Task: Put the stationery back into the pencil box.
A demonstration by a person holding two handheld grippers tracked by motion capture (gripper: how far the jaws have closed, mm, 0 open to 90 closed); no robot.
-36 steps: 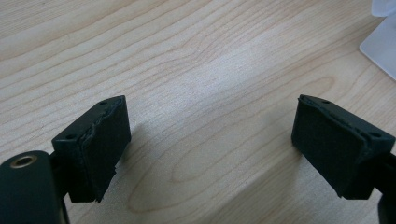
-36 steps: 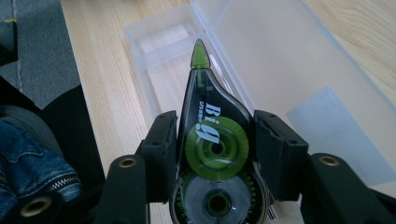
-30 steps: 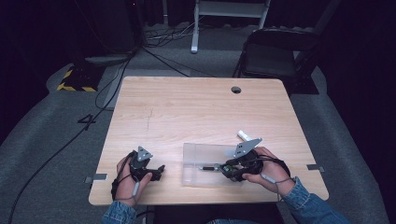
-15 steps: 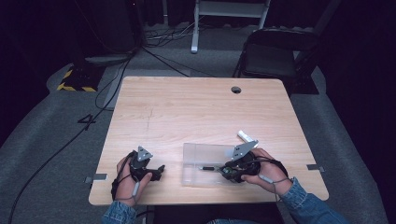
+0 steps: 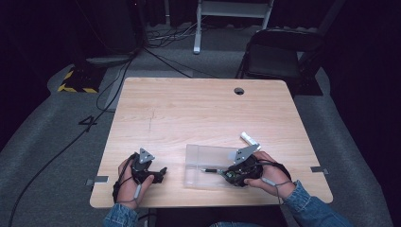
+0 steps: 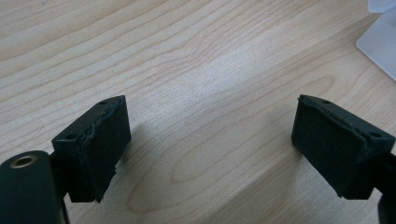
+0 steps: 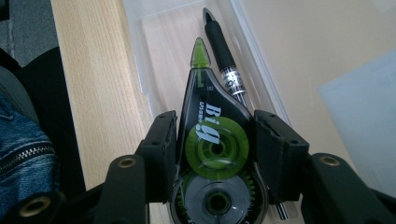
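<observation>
My right gripper (image 7: 214, 136) is shut on a black and green correction tape dispenser (image 7: 211, 119), whose green tip points into a clear plastic box (image 7: 135, 60). A black pen (image 7: 223, 53) lies in the box just beside the dispenser. From above, the right gripper (image 5: 223, 173) sits at the box's (image 5: 196, 156) right end near the table's front edge, with the pen (image 5: 209, 170) poking out to its left. My left gripper (image 5: 161, 173) rests on the table at the front left, open, with bare wood between its jaws (image 6: 210, 135). A corner of the box (image 6: 380, 39) lies beyond it.
A small white cylinder (image 5: 249, 139) lies on the wooden table (image 5: 198, 109) behind the right hand. A cable hole (image 5: 239, 91) is near the far edge. A black chair (image 5: 279, 56) stands past the table's far right corner, and cables run across the floor at left.
The right gripper with the tape dispenser has edged slightly left over the box. The left gripper has not moved.
</observation>
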